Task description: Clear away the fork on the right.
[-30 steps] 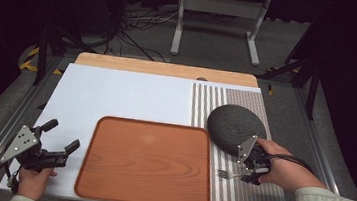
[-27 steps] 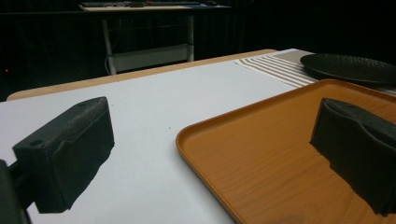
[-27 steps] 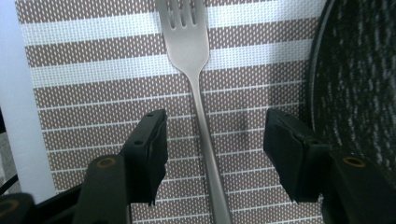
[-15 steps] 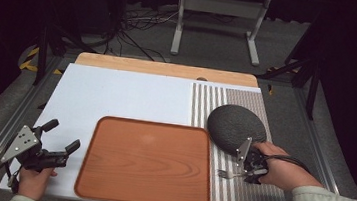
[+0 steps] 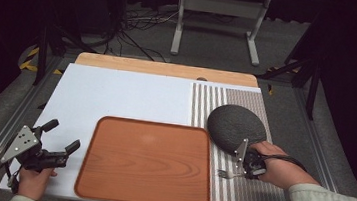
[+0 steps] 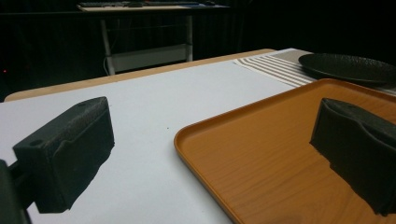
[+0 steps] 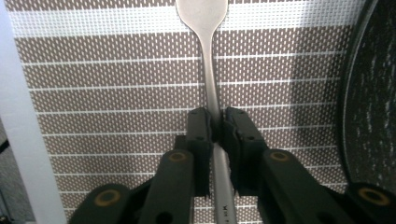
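Observation:
A metal fork (image 5: pixel 224 174) lies on the striped placemat (image 5: pixel 252 193) to the right of the wooden tray (image 5: pixel 103 173). My right gripper (image 5: pixel 241 173) points down at the fork (image 7: pixel 211 70), and its jaws have just been closing. In the right gripper view the pads (image 7: pixel 201 130) press on the thin handle from both sides, with my right gripper (image 7: pixel 217 126) shut on it. My left gripper (image 5: pixel 63 135) hovers at the table's front left, beside the tray's left edge. Its jaws stand wide apart with nothing between them, and my left gripper (image 6: pixel 217 126) looks across the tray (image 6: pixel 261 154).
A dark round plate (image 5: pixel 234 124) rests on the placemat just behind my right hand and shows at the right edge of the right gripper view (image 7: pixel 373 116). A white mat (image 5: pixel 117 94) covers the table's left and middle. A metal stand (image 5: pixel 215 14) is on the floor beyond.
The right gripper's jaws have drawn together on the fork handle. Both hands stay where they were, and the left gripper is unchanged.

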### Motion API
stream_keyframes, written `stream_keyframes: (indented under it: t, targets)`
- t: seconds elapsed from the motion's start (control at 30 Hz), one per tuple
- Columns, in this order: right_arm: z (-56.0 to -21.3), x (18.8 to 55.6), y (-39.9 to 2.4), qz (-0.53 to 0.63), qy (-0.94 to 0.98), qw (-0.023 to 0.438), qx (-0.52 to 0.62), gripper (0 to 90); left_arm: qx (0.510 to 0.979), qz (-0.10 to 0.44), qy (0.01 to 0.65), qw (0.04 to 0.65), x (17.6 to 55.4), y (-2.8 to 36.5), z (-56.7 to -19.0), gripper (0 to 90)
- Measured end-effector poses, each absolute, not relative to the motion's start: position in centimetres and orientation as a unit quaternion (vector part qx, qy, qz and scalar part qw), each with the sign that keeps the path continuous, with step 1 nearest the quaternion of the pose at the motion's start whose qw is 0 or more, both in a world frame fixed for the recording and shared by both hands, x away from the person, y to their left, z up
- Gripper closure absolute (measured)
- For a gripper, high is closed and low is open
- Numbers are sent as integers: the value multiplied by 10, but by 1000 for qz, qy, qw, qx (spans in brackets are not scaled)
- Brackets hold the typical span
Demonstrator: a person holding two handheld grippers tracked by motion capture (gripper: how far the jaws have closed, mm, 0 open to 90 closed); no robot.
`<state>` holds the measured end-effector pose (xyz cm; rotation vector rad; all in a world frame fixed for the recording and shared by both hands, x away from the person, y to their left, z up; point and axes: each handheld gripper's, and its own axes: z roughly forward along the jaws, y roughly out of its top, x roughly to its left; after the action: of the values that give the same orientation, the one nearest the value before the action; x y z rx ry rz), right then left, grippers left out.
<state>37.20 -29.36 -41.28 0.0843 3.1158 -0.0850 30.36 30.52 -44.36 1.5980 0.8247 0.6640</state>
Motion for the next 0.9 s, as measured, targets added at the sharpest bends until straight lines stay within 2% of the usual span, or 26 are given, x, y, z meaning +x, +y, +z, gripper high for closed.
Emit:
stream_keyframes:
  t: [0.13,0.53,0.9]
  targets:
    - [-414,371,-291,-36,999,11,6,846,679,284,350,580,303,305,-442,3]
    - [-411,368,-291,-34,999,12,5,849,680,283,351,578,303,304,-443,3]
    - [-382,369,-289,-9,999,34,37,848,681,280,351,578,303,305,-443,3]
